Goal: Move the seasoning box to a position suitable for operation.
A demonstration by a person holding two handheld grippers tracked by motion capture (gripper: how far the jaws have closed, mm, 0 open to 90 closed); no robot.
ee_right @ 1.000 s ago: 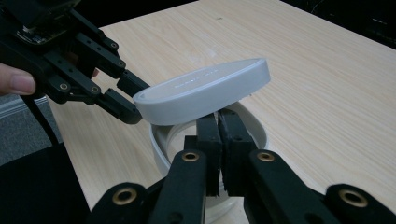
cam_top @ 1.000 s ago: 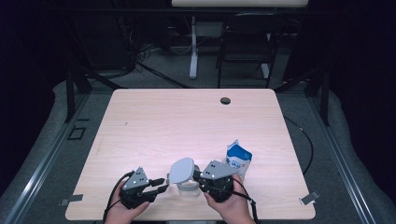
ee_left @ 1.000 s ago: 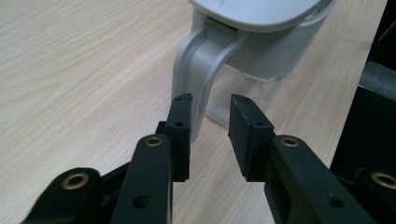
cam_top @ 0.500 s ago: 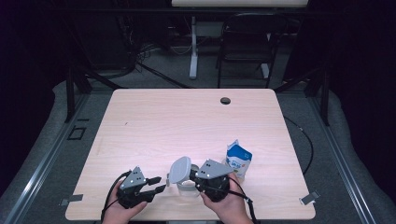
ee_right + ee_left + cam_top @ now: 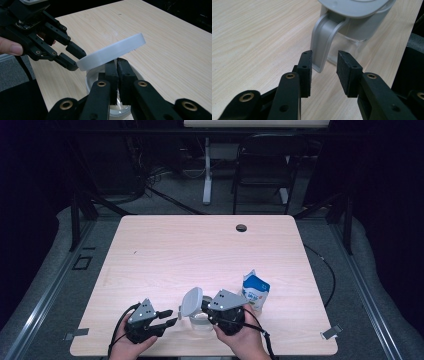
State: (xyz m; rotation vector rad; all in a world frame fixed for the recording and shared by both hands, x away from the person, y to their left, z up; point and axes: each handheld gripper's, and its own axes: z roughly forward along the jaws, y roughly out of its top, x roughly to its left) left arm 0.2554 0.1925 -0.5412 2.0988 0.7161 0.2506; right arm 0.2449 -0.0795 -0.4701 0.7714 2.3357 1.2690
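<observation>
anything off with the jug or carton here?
The jug's lid is tipped up at an angle above the clear jug instead of sitting flat; the right gripper is shut on its underside. The left gripper straddles the handle without pressing. Carton stands upright; no spill visible.

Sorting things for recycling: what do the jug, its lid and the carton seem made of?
Jug: clear body, probably plastic, with an opaque matte grey handle.
Lid: matte white-grey, plastic by its smooth moulded edge.
Carton: printed blue-and-white paperboard, judging by its folded gable top.
</observation>
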